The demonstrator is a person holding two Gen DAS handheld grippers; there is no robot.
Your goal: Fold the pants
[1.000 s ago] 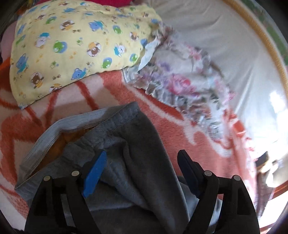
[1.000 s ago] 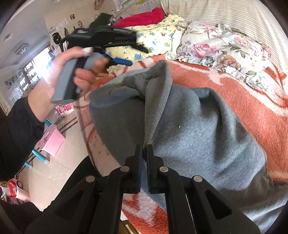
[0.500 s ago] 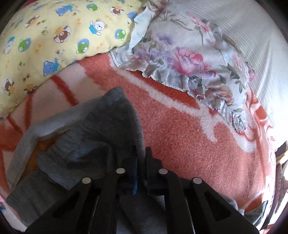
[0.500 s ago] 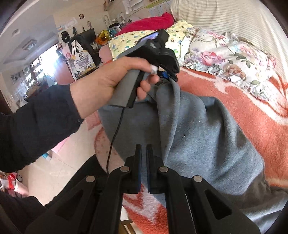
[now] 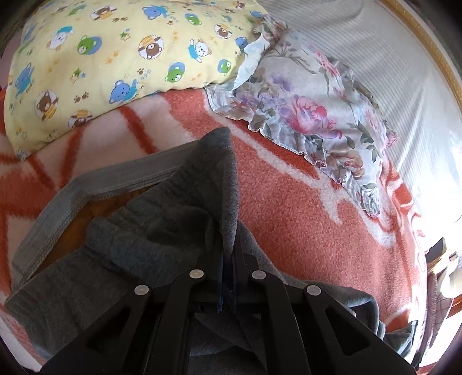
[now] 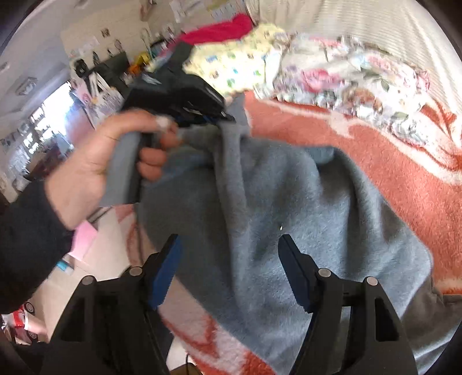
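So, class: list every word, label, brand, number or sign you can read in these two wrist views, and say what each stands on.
None can be read.
Yellow pillow: printed bears, paws and stars only, no letters made out.
Wall papers: print too small and blurred.
Bag with a printed picture: blurred.
Left gripper body: a pale mark, unreadable.

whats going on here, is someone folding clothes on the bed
Yes. A person with a handheld gripper in each hand is folding grey pants on an orange and white blanket. The left gripper is shut on a raised fold of the pants near the waistband. The right gripper has just been opening and hangs over the fabric with nothing pinched.
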